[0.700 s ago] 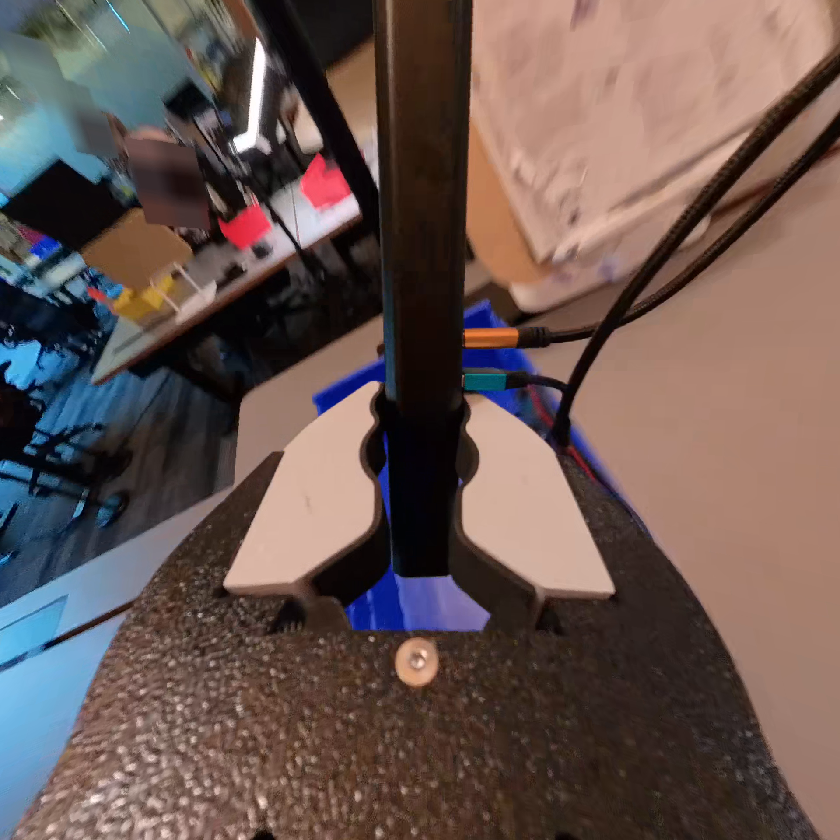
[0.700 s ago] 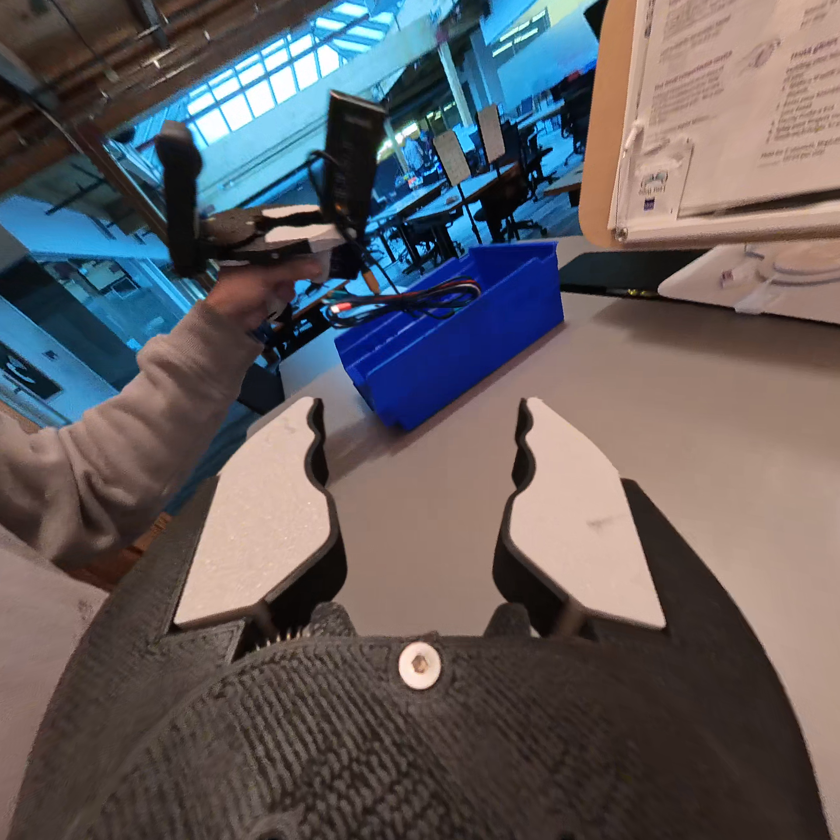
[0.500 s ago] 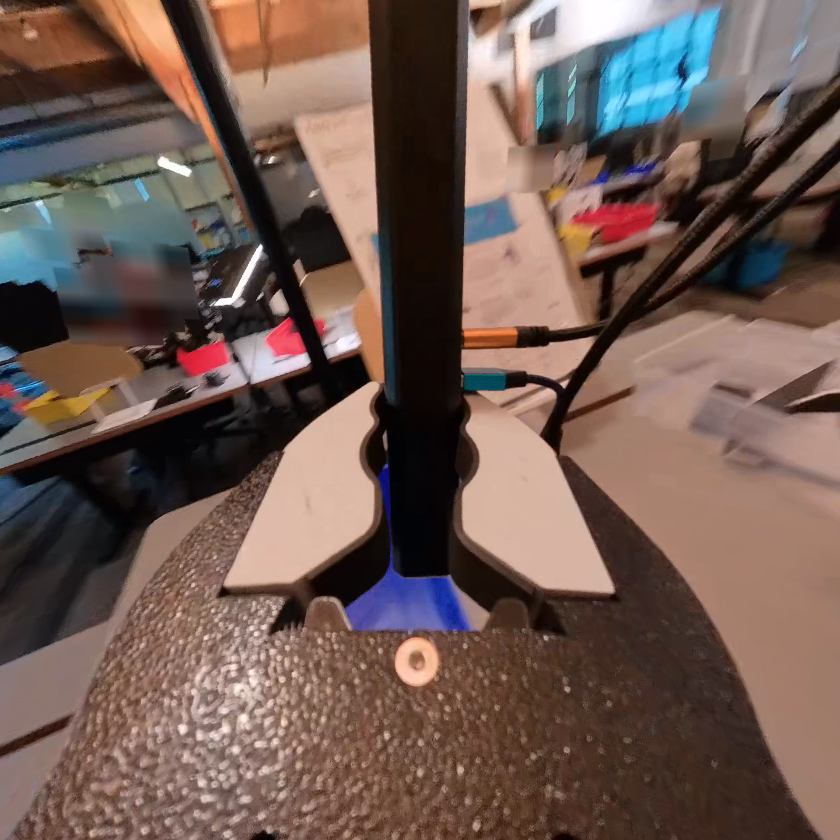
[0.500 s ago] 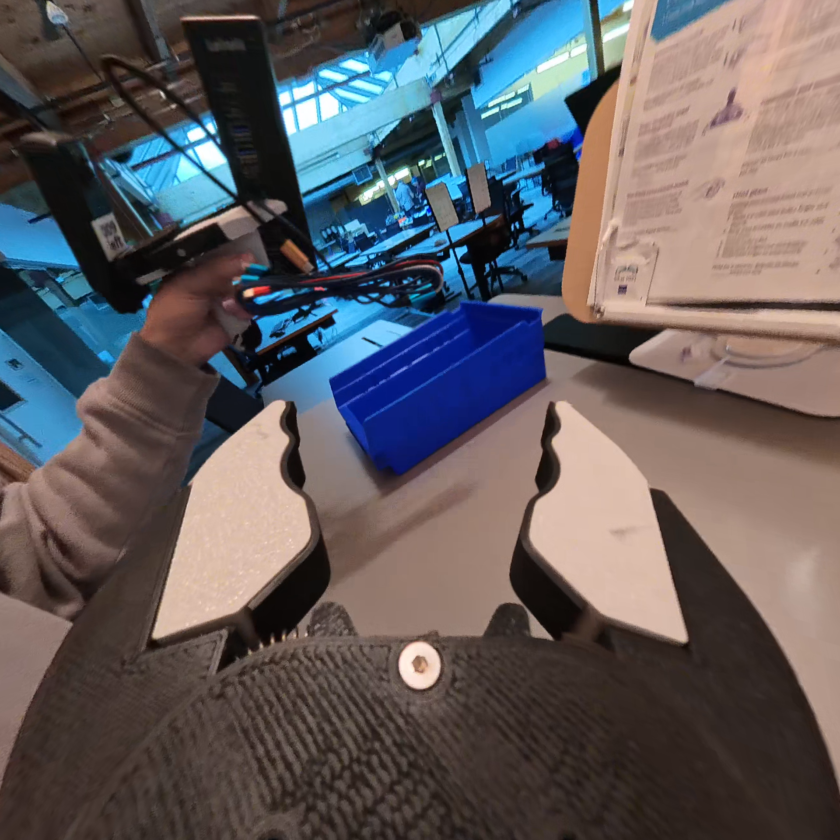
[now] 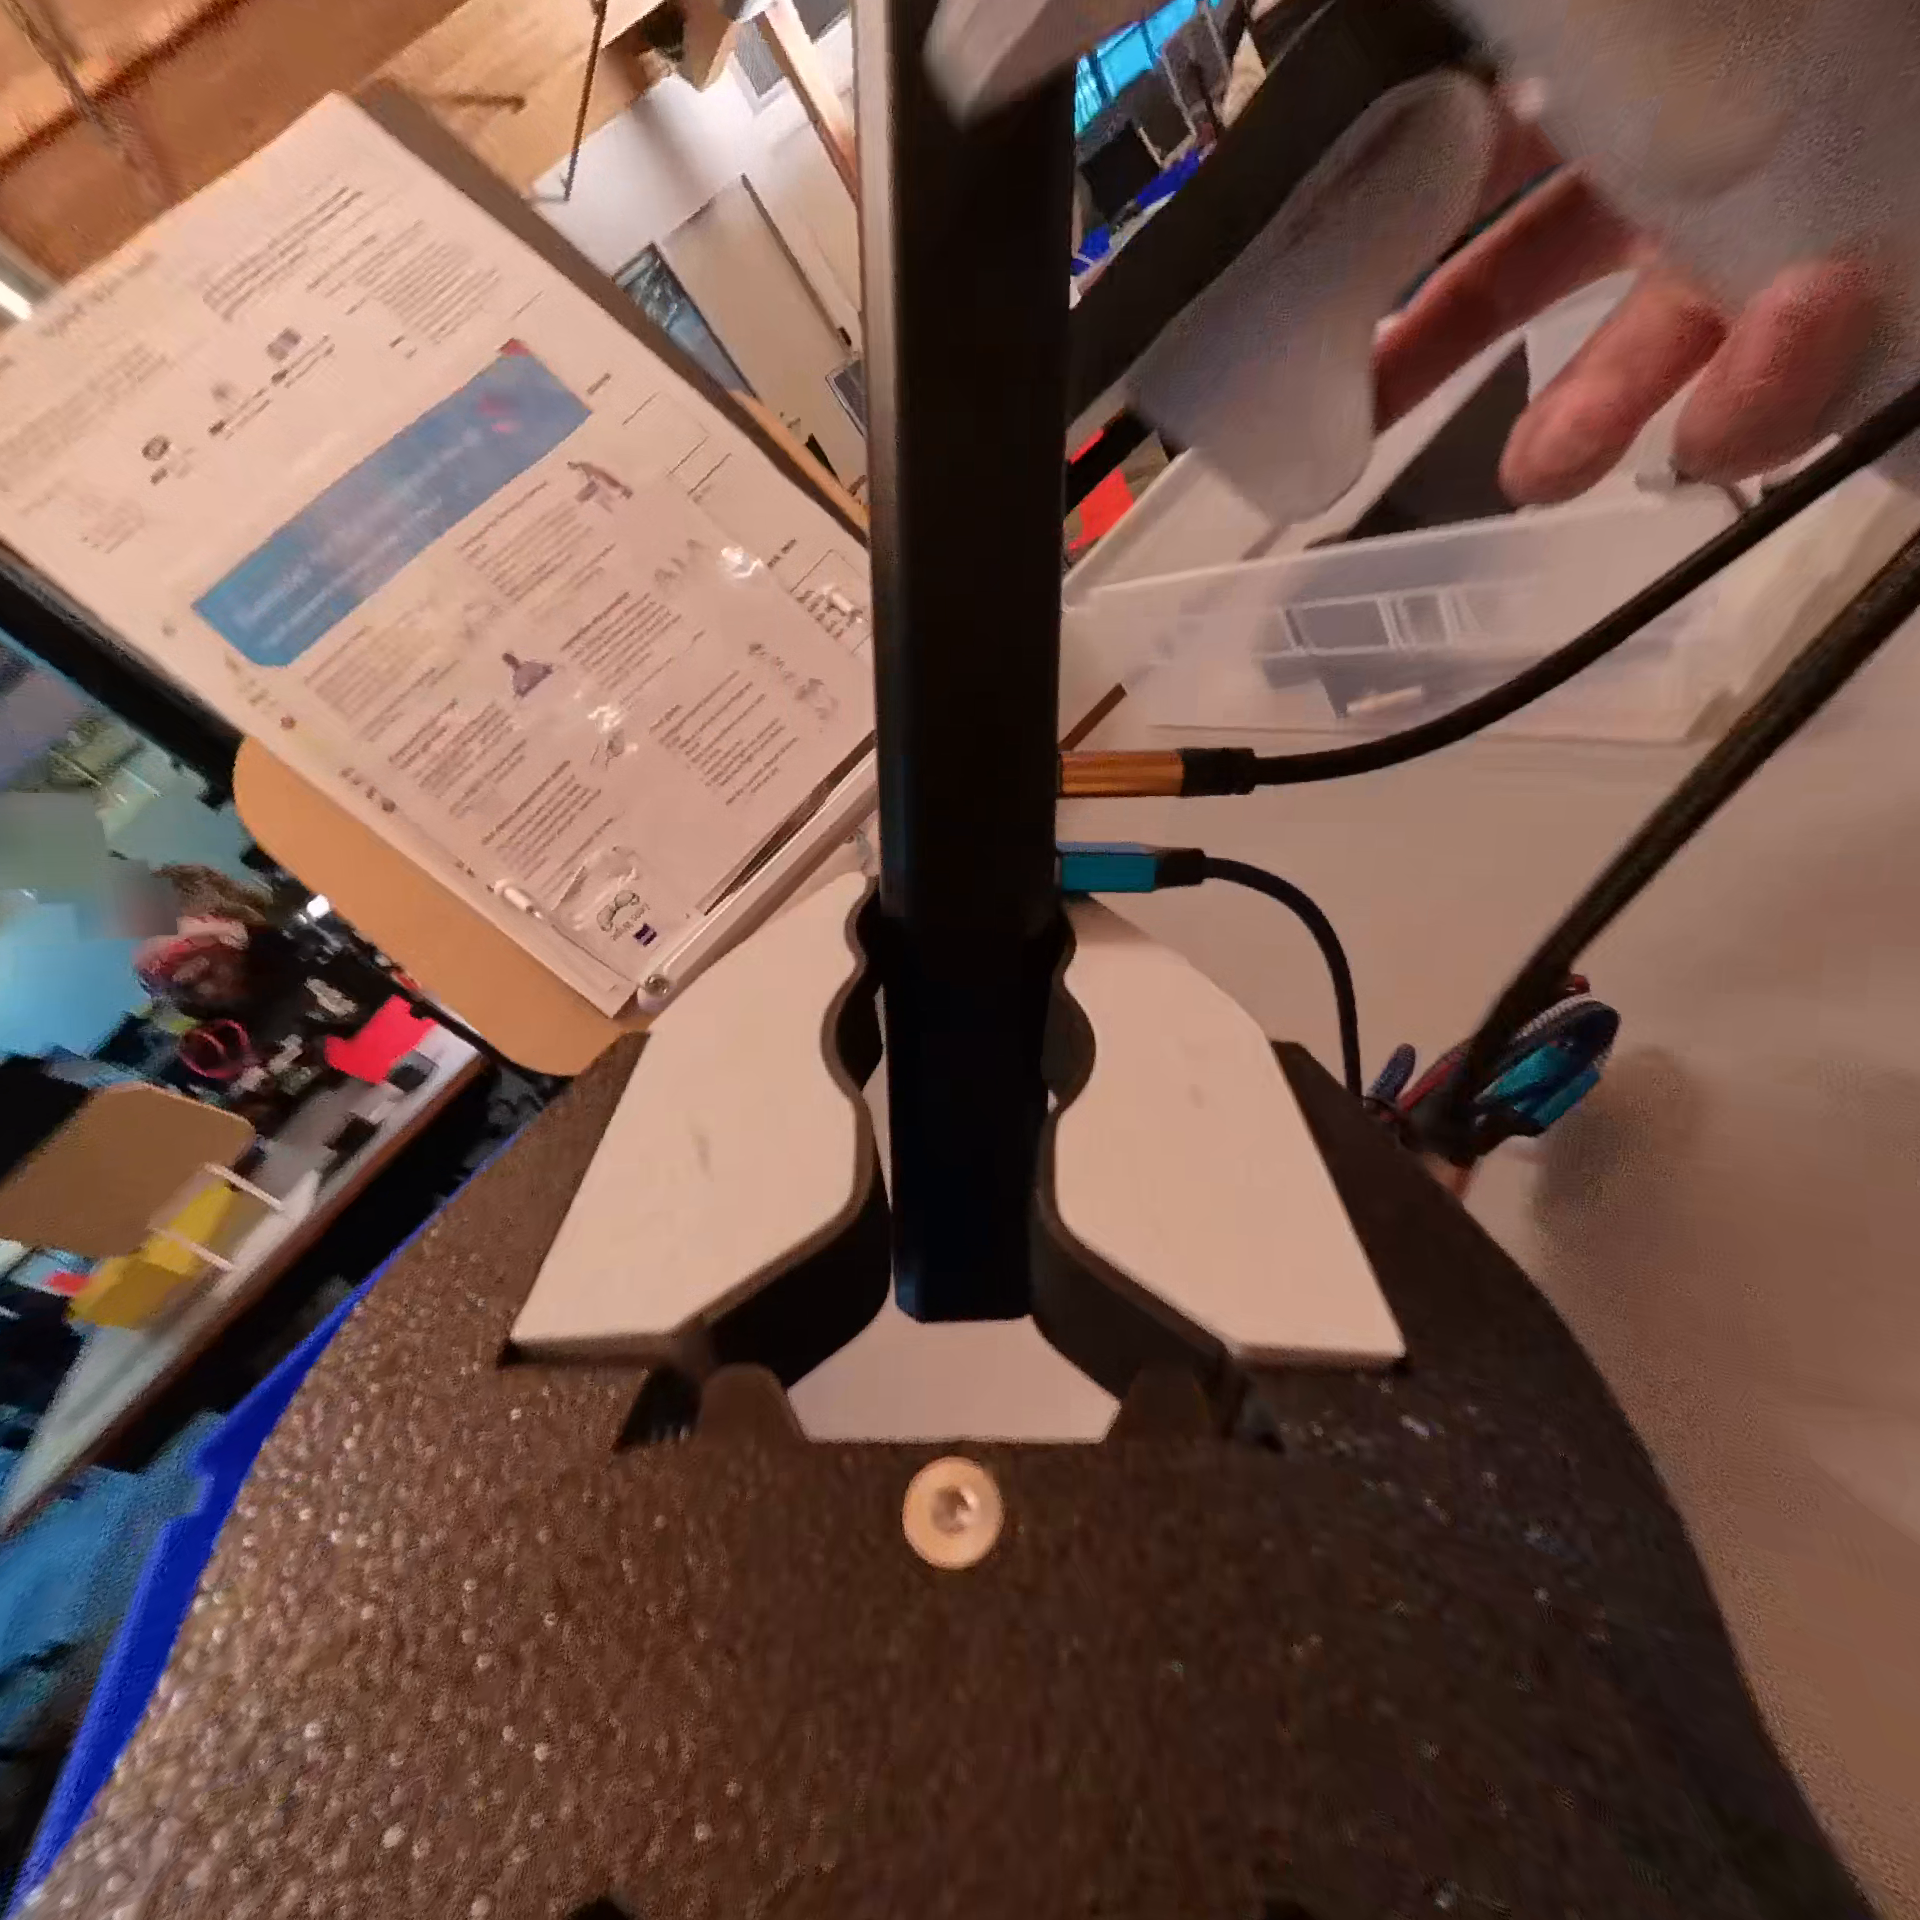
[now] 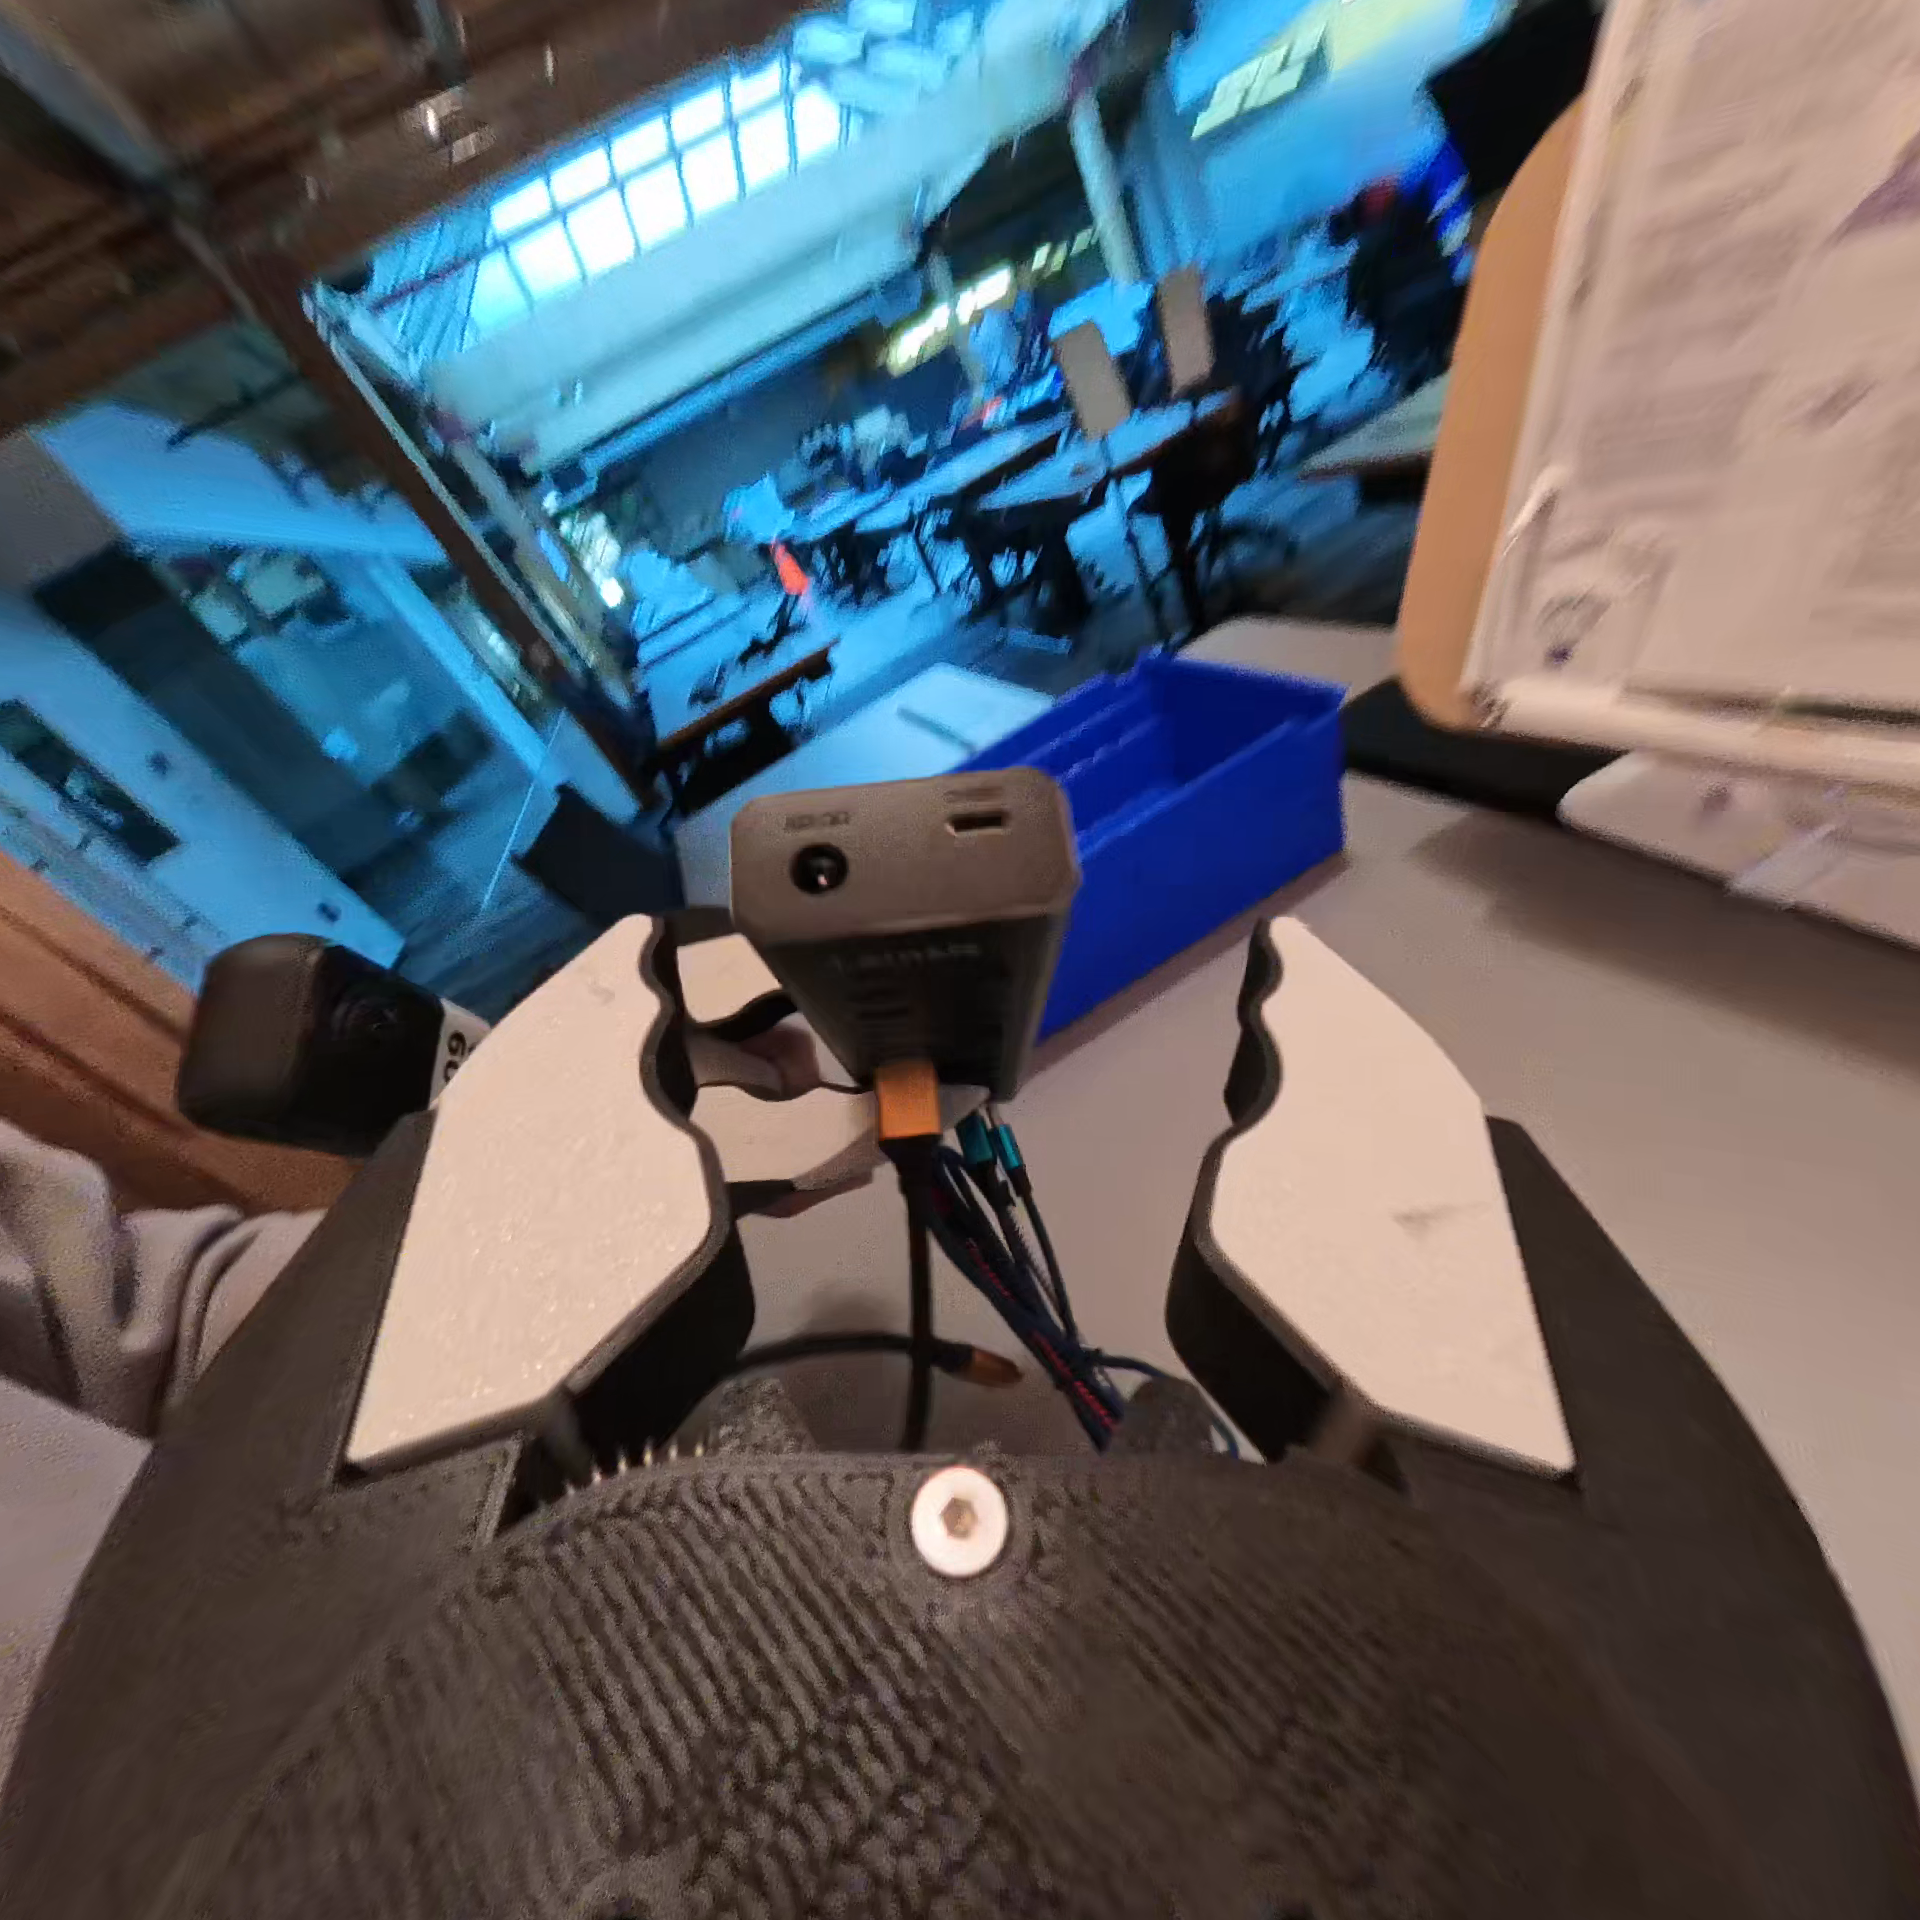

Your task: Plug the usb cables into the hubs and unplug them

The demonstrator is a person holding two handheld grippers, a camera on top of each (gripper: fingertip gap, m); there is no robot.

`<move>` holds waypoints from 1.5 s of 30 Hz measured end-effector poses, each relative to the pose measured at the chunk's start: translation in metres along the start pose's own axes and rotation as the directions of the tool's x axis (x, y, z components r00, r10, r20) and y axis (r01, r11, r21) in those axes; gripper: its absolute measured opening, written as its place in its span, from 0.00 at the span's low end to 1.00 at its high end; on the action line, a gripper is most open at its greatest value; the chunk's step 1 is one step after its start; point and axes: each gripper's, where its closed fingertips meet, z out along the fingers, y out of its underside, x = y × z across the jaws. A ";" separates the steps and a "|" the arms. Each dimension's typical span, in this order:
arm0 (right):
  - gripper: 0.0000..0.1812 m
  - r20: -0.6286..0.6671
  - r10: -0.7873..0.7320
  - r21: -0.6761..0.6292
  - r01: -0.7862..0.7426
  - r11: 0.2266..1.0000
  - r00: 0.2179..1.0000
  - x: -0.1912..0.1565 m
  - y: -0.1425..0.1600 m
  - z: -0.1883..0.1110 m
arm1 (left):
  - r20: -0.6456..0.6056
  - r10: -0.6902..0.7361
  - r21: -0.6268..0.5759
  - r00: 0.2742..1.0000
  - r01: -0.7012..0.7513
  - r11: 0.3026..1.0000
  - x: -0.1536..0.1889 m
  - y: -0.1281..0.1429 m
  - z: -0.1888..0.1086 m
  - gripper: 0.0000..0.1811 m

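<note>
My left gripper (image 5: 961, 966) is shut on a long black USB hub (image 5: 966, 582) and holds it upright above the table. An orange plug (image 5: 1122, 774) and a teal plug (image 5: 1112, 871) sit in ports on the hub's right side, their black cables trailing right. A bundle of loose cable ends (image 5: 1527, 1081) hangs at the right. In the right wrist view the hub (image 6: 914, 914) stands end-on between my open right gripper's (image 6: 956, 1029) fingers, with the orange plug (image 6: 907, 1103) and cables (image 6: 997, 1247) hanging below it. The right gripper touches nothing.
A blue bin (image 6: 1174, 800) stands on the grey table (image 6: 1558, 1039) behind the hub. A clipboard with printed sheets (image 5: 447, 582) leans at the table's back. A clear plastic box (image 5: 1455, 644) lies at the right. A person's hand (image 5: 1662, 343) shows blurred at upper right.
The left gripper has carried the hub and its cables away from the blue bin toward the right gripper. The hub now sits between the right gripper's open fingers. Both views swung.
</note>
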 end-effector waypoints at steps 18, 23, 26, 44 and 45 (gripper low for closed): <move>0.38 0.358 -0.221 -0.261 0.325 0.909 0.907 -0.031 0.053 0.003 | -0.643 -0.315 -0.208 0.698 0.237 0.949 0.070 -0.001 -0.008 0.45; 0.38 0.434 -0.230 -0.219 0.350 0.911 0.871 -0.044 0.053 0.009 | -0.694 -0.357 -0.244 0.625 0.263 0.933 0.089 0.000 -0.008 0.42; 0.38 0.444 -0.224 -0.205 0.342 0.917 0.867 -0.045 0.051 0.011 | -0.691 -0.376 -0.239 0.618 0.296 0.925 0.094 -0.003 -0.005 0.39; 0.36 0.314 -0.276 -0.464 0.400 0.791 0.909 0.009 0.079 -0.024 | -0.704 -0.459 -0.086 0.542 0.576 0.813 0.095 0.004 0.004 0.37; 0.36 0.321 -0.266 -0.488 0.400 0.776 0.909 0.009 0.085 -0.023 | -0.707 -0.454 -0.090 0.542 0.568 0.818 0.097 0.004 0.005 0.37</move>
